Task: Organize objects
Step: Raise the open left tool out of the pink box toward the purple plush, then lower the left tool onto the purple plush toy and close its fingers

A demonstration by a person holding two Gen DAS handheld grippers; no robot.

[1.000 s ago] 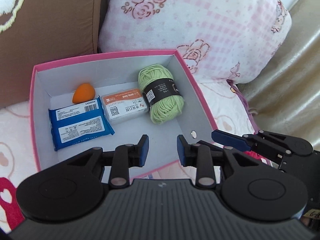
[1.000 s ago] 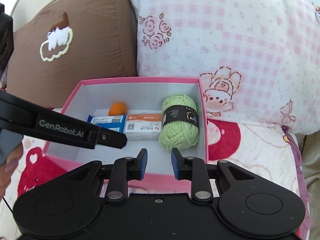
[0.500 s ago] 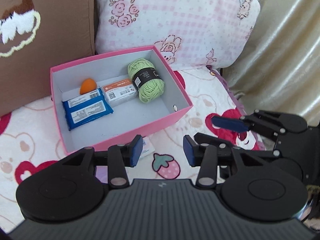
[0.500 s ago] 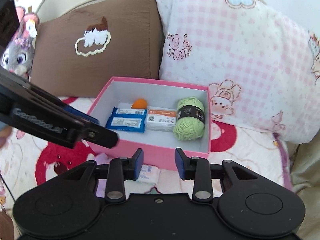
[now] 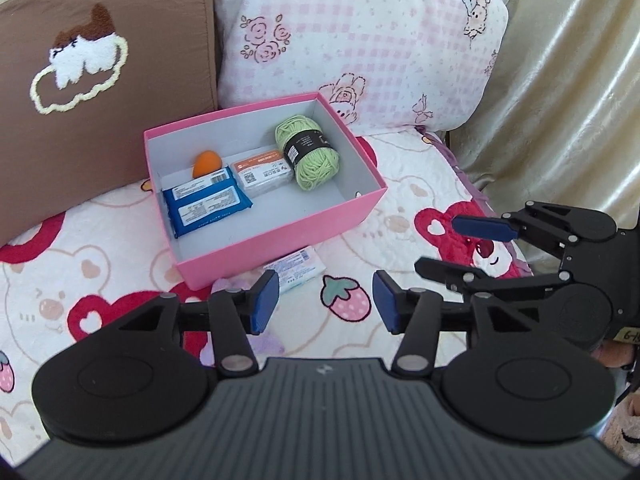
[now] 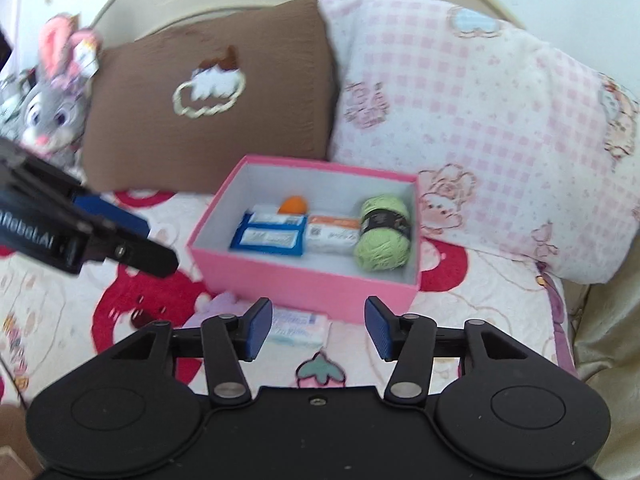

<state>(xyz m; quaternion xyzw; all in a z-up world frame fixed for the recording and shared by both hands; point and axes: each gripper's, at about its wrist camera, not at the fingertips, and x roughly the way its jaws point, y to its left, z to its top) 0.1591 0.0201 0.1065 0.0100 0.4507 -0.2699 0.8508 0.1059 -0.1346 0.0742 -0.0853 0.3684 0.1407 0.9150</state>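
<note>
A pink box (image 5: pixel 280 246) (image 6: pixel 304 284) sits on the bed holding a green yarn ball (image 5: pixel 308 152) (image 6: pixel 382 234), an orange-and-white packet (image 5: pixel 264 172) (image 6: pixel 332 234), a blue packet (image 5: pixel 204 206) (image 6: pixel 270 234) and an orange egg-shaped sponge (image 5: pixel 206 162) (image 6: pixel 293 204). A small white packet (image 5: pixel 296 268) (image 6: pixel 298 326) lies on the blanket just in front of the box. My left gripper (image 5: pixel 326 306) and right gripper (image 6: pixel 316 330) hover short of the box, both with jaws opening and nothing between them. The right gripper also shows at the right edge of the left wrist view.
A brown pillow (image 5: pixel 80 92) and a pink checked pillow (image 5: pixel 360 36) stand behind the box. A grey plush rabbit (image 6: pixel 56 92) sits at far left. A beige curtain (image 5: pixel 560 80) hangs on the right. The blanket (image 5: pixel 100 264) has bears and strawberries printed on it.
Both grippers have pulled back and up from the box, so it looks smaller and farther. Their jaws have gone from nearly shut to apart. The white packet has come into view.
</note>
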